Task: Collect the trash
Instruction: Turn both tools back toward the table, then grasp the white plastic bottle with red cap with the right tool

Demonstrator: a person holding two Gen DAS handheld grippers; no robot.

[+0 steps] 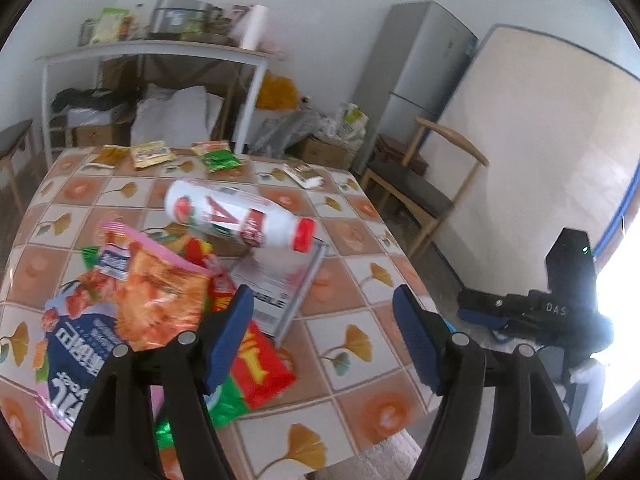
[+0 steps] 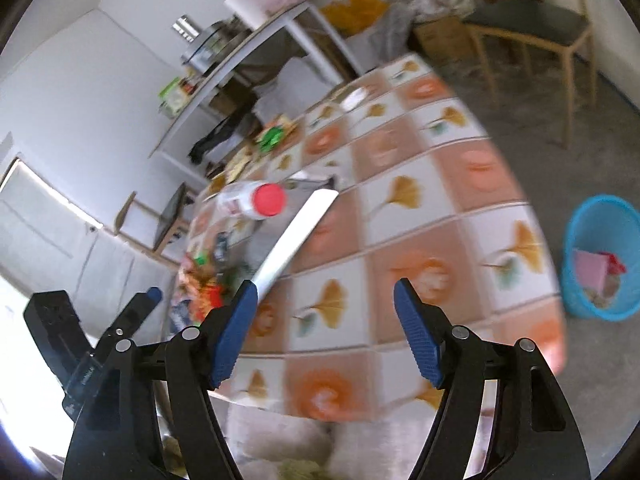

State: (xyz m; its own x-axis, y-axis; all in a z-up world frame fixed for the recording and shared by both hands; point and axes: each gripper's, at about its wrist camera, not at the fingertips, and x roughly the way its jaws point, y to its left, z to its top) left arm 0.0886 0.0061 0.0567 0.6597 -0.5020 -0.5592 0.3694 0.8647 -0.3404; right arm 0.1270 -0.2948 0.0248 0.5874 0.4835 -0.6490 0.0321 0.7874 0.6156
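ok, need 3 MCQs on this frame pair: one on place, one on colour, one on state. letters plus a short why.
1. Where does the white bottle lie?
A. in the bin
B. on the table, partly on a flat box
C. on the chair

2. What colour is the waste bin?
A. blue
B. green
C. black

3. How do the jaws of the left gripper and the right gripper stand?
A. both shut on wrappers
B. left shut on the bottle
C. both apart, nothing between them

Answers:
1 B: it lies on its side on the tablecloth, cap end over the flat box.
2 A: blue plastic, on the floor beside the table.
3 C: only tablecloth shows between each pair of pads.
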